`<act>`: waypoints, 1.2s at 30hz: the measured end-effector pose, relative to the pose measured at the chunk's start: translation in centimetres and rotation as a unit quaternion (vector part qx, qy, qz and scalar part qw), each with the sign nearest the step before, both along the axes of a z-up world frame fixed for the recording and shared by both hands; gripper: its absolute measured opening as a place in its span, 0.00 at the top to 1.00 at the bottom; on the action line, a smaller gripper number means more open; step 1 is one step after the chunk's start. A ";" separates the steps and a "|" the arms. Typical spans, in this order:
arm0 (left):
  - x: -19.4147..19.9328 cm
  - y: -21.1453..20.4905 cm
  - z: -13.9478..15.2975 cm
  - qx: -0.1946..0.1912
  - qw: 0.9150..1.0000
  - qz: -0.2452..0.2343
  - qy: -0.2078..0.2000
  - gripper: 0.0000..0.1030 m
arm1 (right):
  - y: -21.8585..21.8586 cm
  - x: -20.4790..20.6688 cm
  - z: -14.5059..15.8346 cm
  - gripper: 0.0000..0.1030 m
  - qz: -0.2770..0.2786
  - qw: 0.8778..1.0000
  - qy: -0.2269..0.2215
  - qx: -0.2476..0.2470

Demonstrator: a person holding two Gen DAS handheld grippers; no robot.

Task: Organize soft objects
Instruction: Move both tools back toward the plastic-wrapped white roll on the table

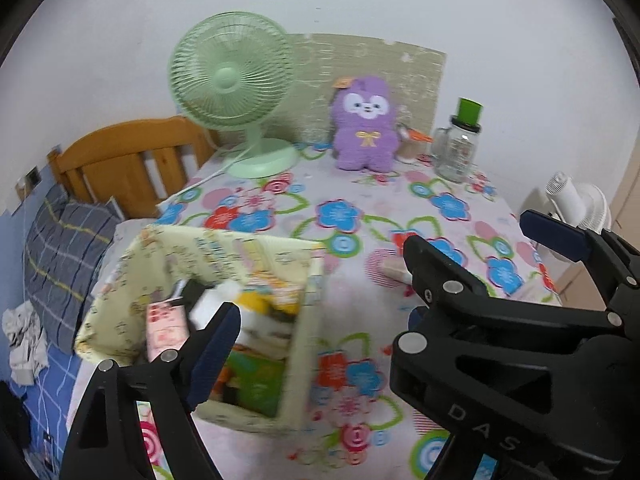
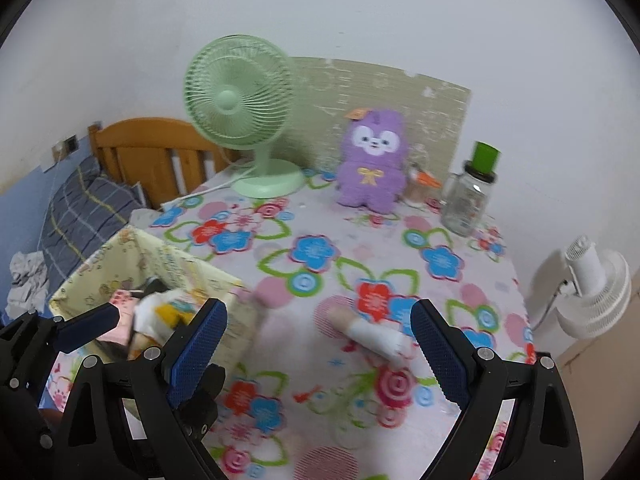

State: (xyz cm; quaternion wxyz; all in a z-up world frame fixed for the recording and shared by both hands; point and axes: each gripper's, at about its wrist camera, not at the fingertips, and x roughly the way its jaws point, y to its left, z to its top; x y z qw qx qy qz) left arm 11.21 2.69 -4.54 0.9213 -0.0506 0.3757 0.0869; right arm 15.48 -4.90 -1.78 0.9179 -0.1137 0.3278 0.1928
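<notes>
While both grippers' fingers gape empty, the small toy (image 2: 370, 334) lies between the right gripper (image 2: 320, 344) fingers.

We've got both grippers up near the cams, pointing fwd. Right gripper (image 2: 318, 344): jaws spread wide, blue pads (image 2: 200, 344) facing each other, nothing between them. Left gripper (image 1: 320, 340): jaws also wide apart, empty, sitting just left of the right one, w/ the two units close together.
</notes>
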 end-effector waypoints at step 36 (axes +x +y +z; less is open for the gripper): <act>9.7 -9.5 -7.5 0.019 0.993 -0.085 0.083 0.09 | -14.3 7.0 -8.4 0.08 -0.184 0.979 0.083 -0.002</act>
